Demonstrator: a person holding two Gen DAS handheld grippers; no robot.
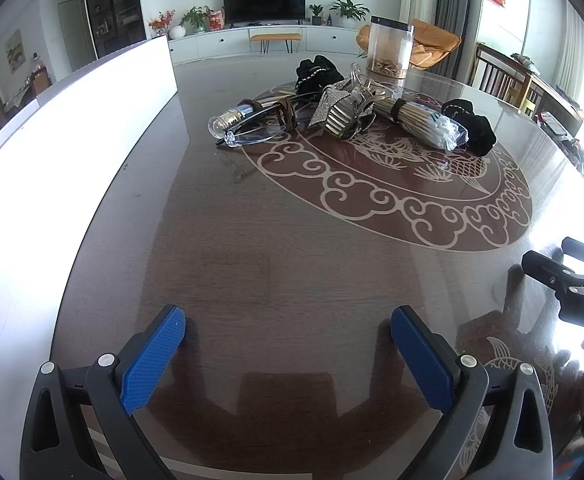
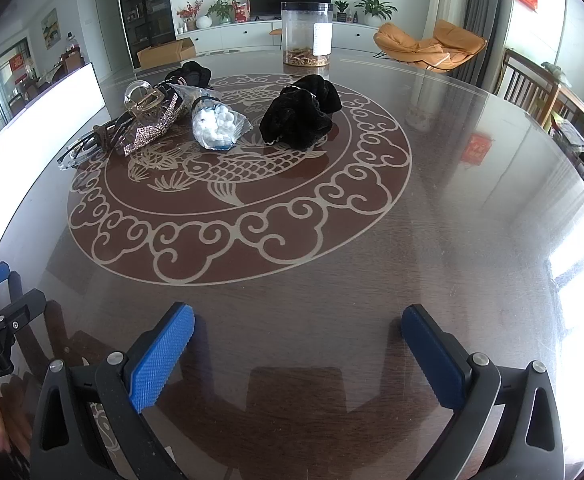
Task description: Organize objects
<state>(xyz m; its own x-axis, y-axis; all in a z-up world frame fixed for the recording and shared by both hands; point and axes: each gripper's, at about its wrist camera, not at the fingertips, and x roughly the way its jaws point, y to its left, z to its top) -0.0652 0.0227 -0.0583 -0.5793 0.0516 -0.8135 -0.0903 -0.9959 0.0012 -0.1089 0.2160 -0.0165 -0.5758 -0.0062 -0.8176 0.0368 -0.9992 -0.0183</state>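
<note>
While both tools hover low over the near edge of the table, nothing is picked up, so I read this as the start of the sorting.

Left gripper: my blue pads are spread wide with only bare tabletop between them; it hangs near me and well short of the pile, probably so I can choose a target.

Right gripper: also spread wide and empty, over the near right part of the table; the left wrist view catches only its black edge at far right.

Pile: the small items are heaped together on the far left of the fish medallion, touching and overlapping, which suggests they were dumped there to be separated.

Cotton swabs: a clear bag of them lies on its side, leaning into the pile.

Black scrunchie: it sits just right of the swab bag, apart from the heap and easiest for me to reach; a second black scrunchie lies behind the pile.

Hair clips: a rhinestone bow and a claw clip are tangled; I cannot tell where one ends.

Glasses: clear lenses at the near left of the heap, with brown hair ties draped over them and a small glass bottle alongside.

Clear jar: stands upright at the far edge, its contents too small to identify.

White panel: overexposed at left; I cannot tell whether it is a box or tray for the items.
</note>
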